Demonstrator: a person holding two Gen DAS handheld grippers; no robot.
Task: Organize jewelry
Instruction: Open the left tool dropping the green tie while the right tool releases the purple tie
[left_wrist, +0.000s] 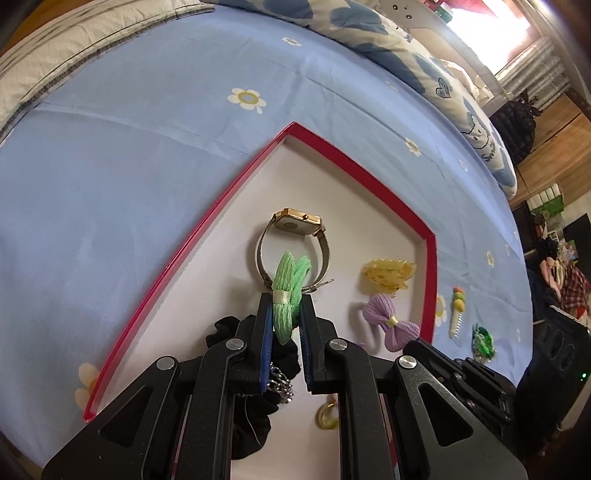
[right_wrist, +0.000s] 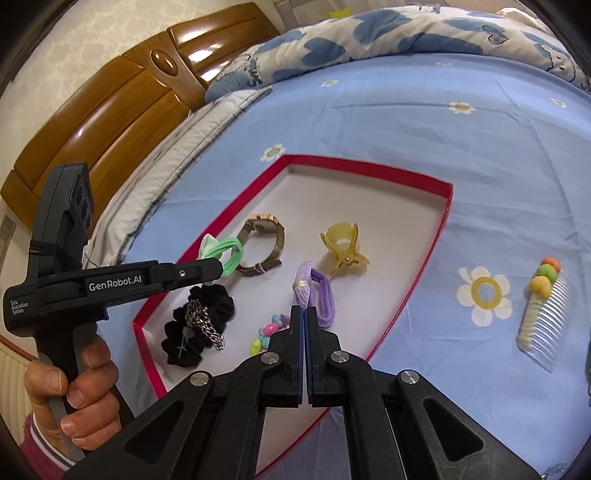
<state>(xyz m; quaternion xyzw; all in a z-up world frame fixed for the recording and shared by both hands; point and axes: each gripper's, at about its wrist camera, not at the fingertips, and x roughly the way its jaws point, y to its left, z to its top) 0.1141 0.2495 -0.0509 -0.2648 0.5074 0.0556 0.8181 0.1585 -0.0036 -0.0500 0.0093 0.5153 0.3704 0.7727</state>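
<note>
Left gripper (left_wrist: 286, 306) clamps a green hair tie (left_wrist: 290, 284) above the red tray (left_wrist: 229, 192), likely for sorting w/ the watch (left_wrist: 295, 236). Right gripper (right_wrist: 303, 314) is closed on a purple bow tie (right_wrist: 312, 291), also over the tray.

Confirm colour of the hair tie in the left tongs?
Light green hair tie with a cream band, pinched in the left tongs. Left wrist view shows it best.

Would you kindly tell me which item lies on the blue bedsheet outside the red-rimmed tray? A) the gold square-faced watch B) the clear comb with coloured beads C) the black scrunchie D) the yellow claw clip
B: the clear comb with coloured beads rests on the blue bedsheet, beyond the red-rimmed tray that holds the others.
</note>
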